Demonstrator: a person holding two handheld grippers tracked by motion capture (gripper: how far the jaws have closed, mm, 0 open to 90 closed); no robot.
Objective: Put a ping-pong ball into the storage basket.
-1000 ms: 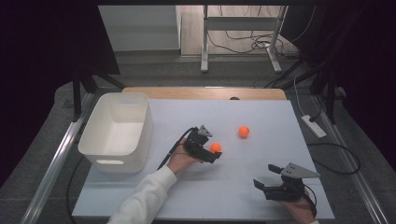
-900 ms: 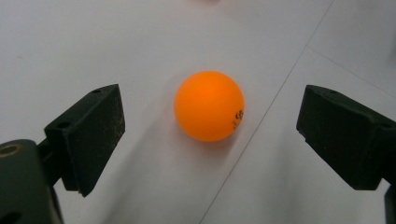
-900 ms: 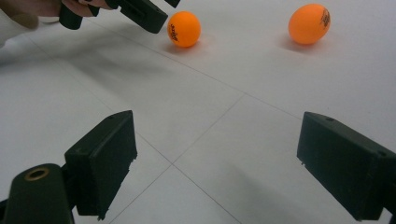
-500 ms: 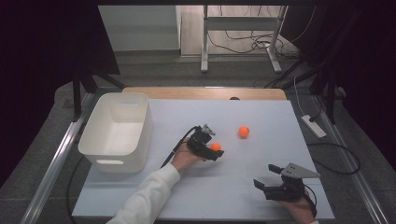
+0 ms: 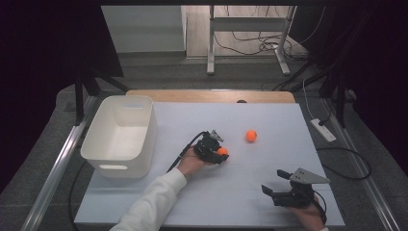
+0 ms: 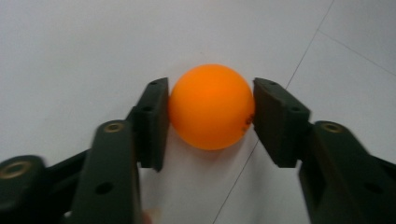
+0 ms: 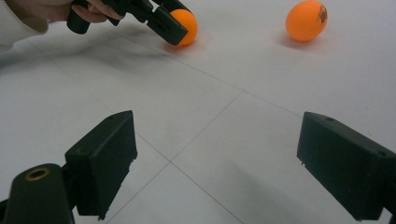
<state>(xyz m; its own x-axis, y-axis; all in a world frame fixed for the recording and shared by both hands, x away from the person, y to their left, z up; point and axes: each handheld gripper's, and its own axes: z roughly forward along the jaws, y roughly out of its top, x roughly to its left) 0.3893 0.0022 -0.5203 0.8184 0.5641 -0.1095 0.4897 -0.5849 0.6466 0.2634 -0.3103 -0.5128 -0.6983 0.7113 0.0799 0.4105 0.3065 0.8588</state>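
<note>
The ball [image 6: 211,106] is sitting on the table [image 5: 202,202] mid-sheet, and the left gripper [image 5: 217,152] is gripping it, its jaws having just closed on both sides. The right gripper [image 5: 275,185] is hovering near the front edge, jaws spread wide with nothing between them. A second ball [image 5: 250,135] is lying near the first.

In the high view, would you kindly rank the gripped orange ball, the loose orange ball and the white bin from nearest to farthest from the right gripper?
From the right gripper:
1. Gripped orange ball, up-left, pinched by the left gripper.
2. Loose orange ball, farther up the table.
3. White bin, far left edge.
</note>
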